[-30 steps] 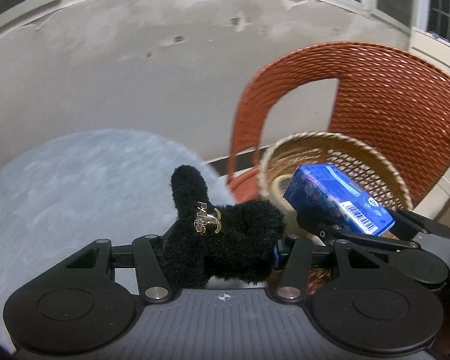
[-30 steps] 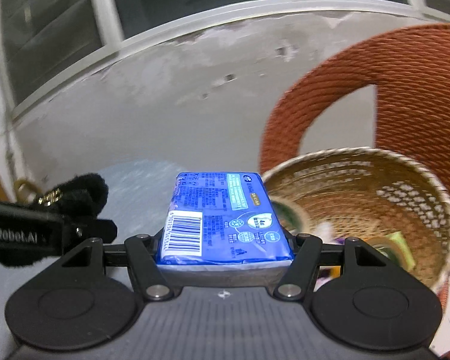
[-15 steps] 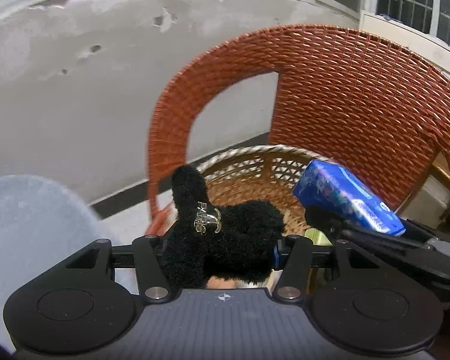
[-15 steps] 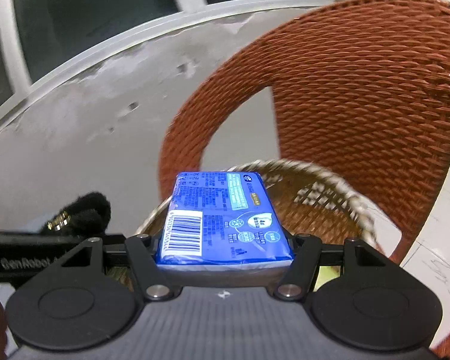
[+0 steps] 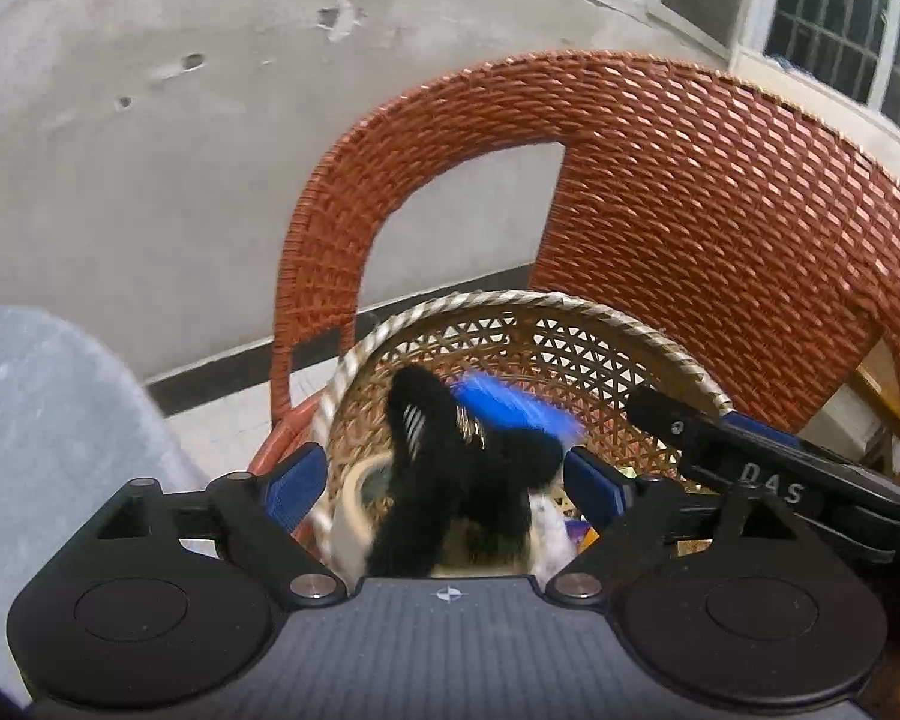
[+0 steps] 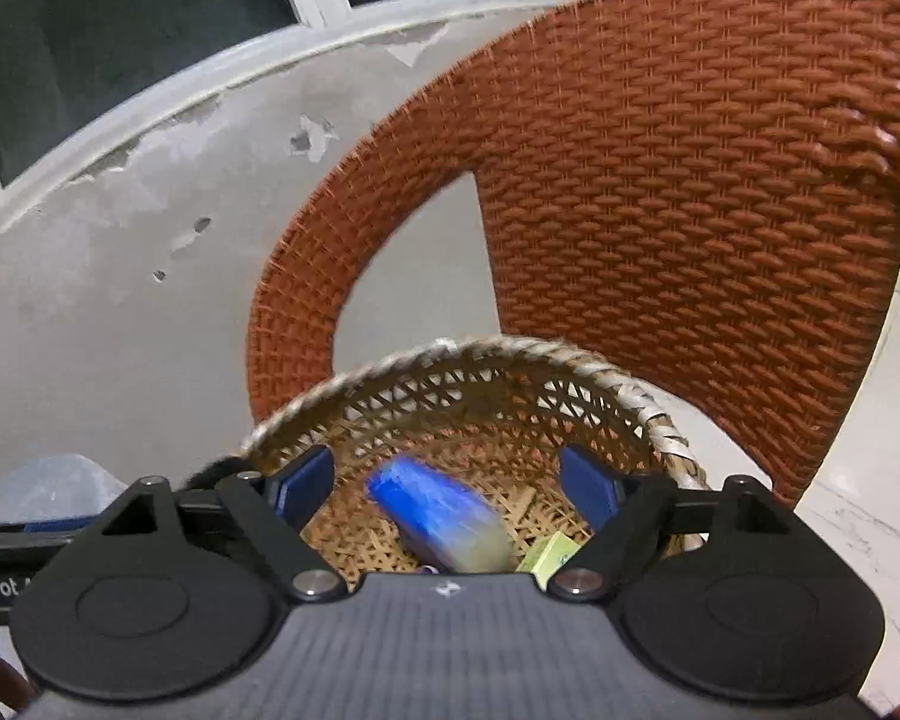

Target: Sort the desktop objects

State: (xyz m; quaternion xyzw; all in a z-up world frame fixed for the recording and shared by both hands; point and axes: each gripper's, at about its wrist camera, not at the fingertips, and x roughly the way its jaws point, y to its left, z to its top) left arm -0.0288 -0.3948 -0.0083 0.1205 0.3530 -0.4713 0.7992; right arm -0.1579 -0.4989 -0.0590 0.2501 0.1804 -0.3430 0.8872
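Note:
A woven basket (image 5: 528, 306) (image 6: 450, 354) stands on an orange wicker chair. My left gripper (image 5: 450, 480) is open above the basket, and the black fuzzy hair clip (image 5: 450, 480) is loose between its jaws, blurred, dropping into the basket. My right gripper (image 6: 447, 480) is open too, and the blue tissue pack (image 6: 438, 516) is blurred below it, falling into the basket. The pack also shows as a blue smear in the left wrist view (image 5: 510, 402). The right gripper's finger (image 5: 750, 456) reaches over the basket's right rim.
The orange wicker chair back (image 5: 690, 210) (image 6: 690, 180) rises behind the basket. A grey table edge (image 5: 48, 420) lies to the left. Small items lie in the basket, among them a green box (image 6: 549, 552). A grey wall and windows stand behind.
Both grippers moved right from the table to above the basket and opened. The hair clip and the tissue pack left the jaws and are dropping into the basket.

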